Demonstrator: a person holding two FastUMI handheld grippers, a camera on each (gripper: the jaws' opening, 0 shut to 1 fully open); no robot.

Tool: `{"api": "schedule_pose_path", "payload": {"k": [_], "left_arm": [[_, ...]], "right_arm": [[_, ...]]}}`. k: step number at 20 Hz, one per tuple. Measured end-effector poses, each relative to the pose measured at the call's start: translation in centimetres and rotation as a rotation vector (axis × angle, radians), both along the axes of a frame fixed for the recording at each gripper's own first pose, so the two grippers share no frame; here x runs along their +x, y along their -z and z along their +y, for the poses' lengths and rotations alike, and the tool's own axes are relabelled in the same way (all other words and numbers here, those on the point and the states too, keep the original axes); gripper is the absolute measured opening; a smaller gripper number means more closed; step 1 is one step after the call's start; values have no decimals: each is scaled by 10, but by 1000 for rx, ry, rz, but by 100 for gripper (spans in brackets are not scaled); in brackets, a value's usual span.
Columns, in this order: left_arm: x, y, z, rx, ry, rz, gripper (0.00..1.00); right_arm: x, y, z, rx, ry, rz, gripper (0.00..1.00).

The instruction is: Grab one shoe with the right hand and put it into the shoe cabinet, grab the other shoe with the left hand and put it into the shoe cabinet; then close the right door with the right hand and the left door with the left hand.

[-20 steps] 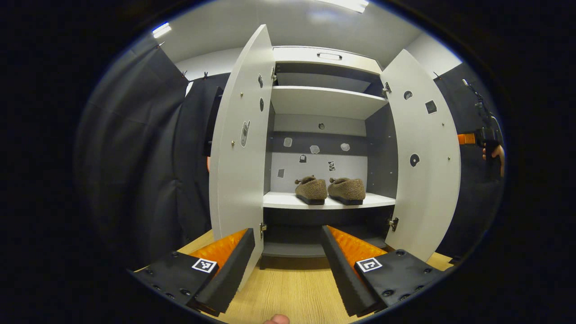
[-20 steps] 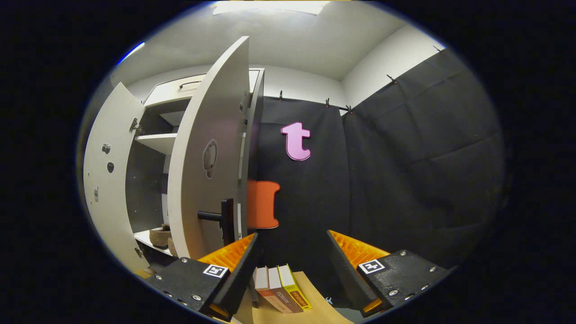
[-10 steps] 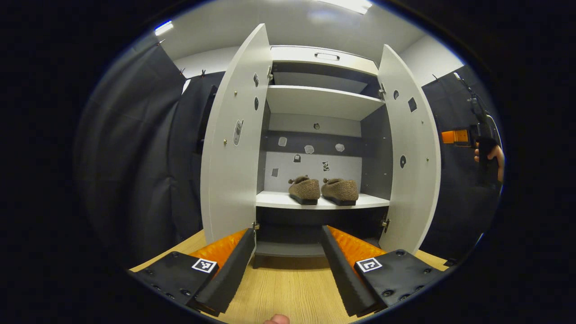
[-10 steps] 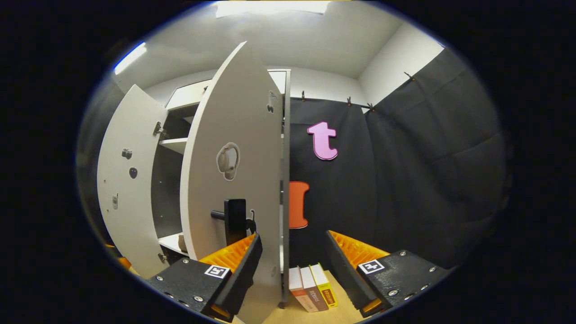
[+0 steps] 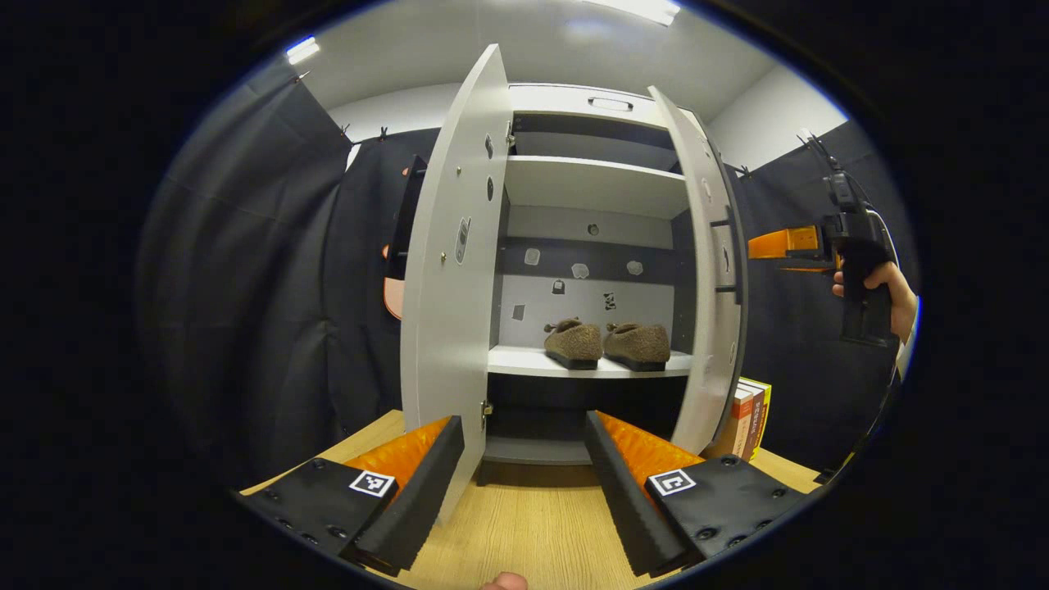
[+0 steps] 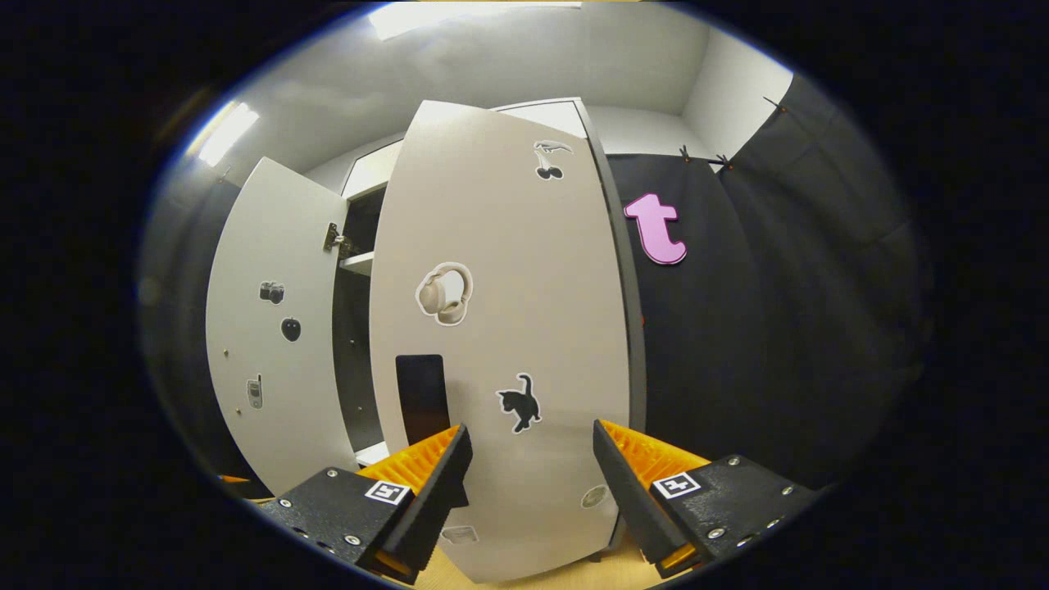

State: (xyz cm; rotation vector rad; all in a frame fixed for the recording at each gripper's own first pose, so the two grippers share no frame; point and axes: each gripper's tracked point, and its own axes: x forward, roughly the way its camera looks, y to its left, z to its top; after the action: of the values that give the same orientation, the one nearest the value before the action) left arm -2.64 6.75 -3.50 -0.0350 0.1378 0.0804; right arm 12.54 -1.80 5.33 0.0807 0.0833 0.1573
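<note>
Both slippers (image 5: pixel 606 344) sit on the cabinet shelf (image 5: pixel 590 366). Right tool (image 6: pixel 529 471) spread empty before the half-shut right door (image 6: pixel 500 328); left tool (image 5: pixel 524 483) released, left door (image 5: pixel 451 287) open

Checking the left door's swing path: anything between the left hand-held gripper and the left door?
Bare wooden tabletop in the left gripper view. The left hand-held gripper, open, sits short of the left door, whose lower edge shows between its fingers.

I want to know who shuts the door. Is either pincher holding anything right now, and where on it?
Nothing is held. The left gripper is open over the table. The right gripper is open in front of the right door, not gripping its handle.
</note>
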Motion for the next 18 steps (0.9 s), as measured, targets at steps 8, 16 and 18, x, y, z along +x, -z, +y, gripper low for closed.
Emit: {"api": "schedule_pose_path", "payload": {"k": [8,16,18], "left_arm": [[-4,5,7,-32,-23,10,97],[0,5,7,-2,-20,5,97],[1,4,7,-2,-17,3,97]], "right_arm": [[25,12,26,-66,-10,-7,92],[59,20,51,-98,18,20,91],[67,24,58,-110,32,39,91]]}}
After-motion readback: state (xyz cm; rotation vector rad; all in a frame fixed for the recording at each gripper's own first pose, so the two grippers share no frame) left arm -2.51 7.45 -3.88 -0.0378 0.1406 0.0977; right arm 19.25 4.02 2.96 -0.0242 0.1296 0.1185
